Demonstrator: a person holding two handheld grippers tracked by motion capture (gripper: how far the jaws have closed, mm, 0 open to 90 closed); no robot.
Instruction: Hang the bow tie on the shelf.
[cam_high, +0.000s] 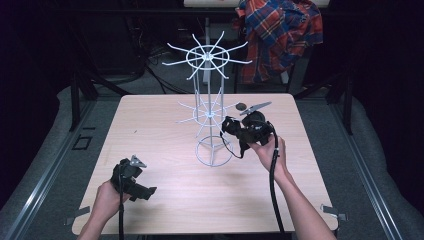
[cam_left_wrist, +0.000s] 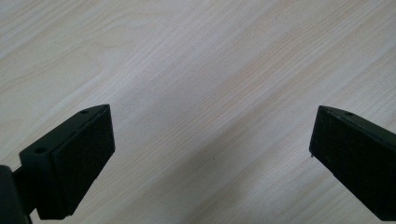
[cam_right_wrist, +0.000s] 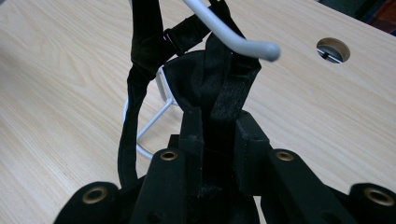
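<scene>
A white wire rack (cam_high: 209, 107) with two tiers of radiating hooks stands at the table's middle. My right gripper (cam_high: 231, 126) is at its lower tier, shut on a black strap (cam_right_wrist: 219, 95). The strap runs under a grey-tipped white hook (cam_right_wrist: 236, 42), and a loose loop of the black strap (cam_high: 235, 147) hangs down beside the rack's ring base (cam_right_wrist: 154, 126). My left gripper (cam_high: 142, 192) rests low over the table's front left. Its jaws stand wide apart in the left gripper view (cam_left_wrist: 210, 154), with only bare wood between them.
The light wood table (cam_high: 165, 195) has a round cable hole (cam_right_wrist: 333, 50) near its far edge. A red and blue plaid shirt (cam_high: 280, 30) hangs behind the table. Dark floor and metal rails flank both sides.
</scene>
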